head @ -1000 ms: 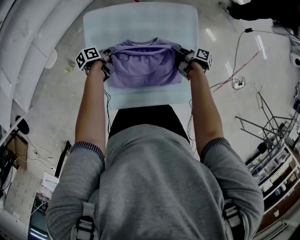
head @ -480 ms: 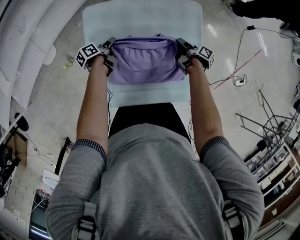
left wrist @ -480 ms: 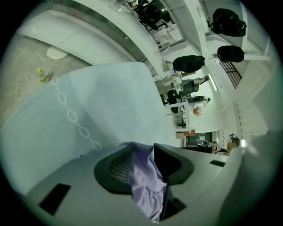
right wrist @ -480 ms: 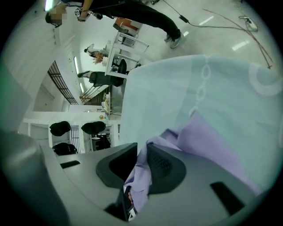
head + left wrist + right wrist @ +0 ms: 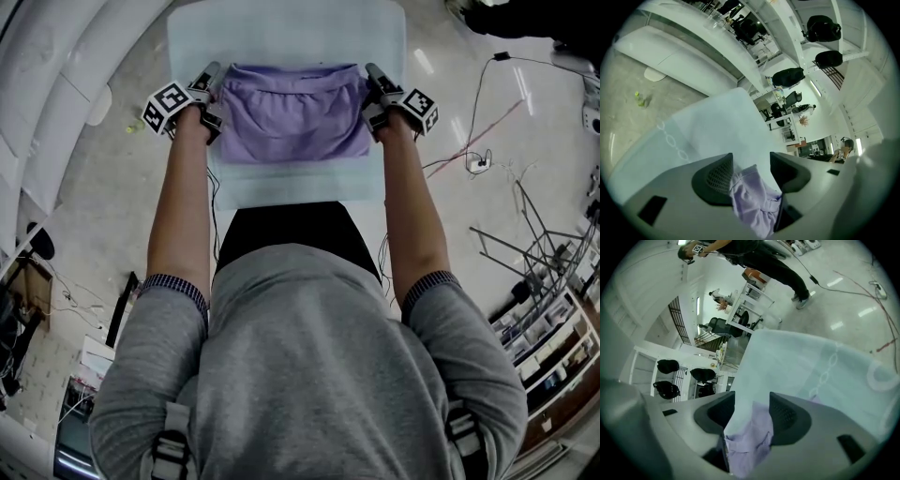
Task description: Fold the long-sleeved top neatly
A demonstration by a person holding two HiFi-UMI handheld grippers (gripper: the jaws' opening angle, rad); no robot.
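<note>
One purple long-sleeved top (image 5: 295,111) and one desk (image 5: 281,33). Two claws, the left claw (image 5: 208,80) and the right claw (image 5: 373,80), both with jaws just opening and purple cloth between them. Two marker cubes (image 5: 167,106) (image 5: 420,108), one per claw. One person (image 5: 309,375). One small green bottle (image 5: 638,98) on the floor.

Top (image 5: 296,114) on the table (image 5: 281,33)

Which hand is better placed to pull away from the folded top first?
Left, barely. The left gripper and right gripper have just been opening, the top loose between each one's jaws; the left gap looks slightly freer.
</note>
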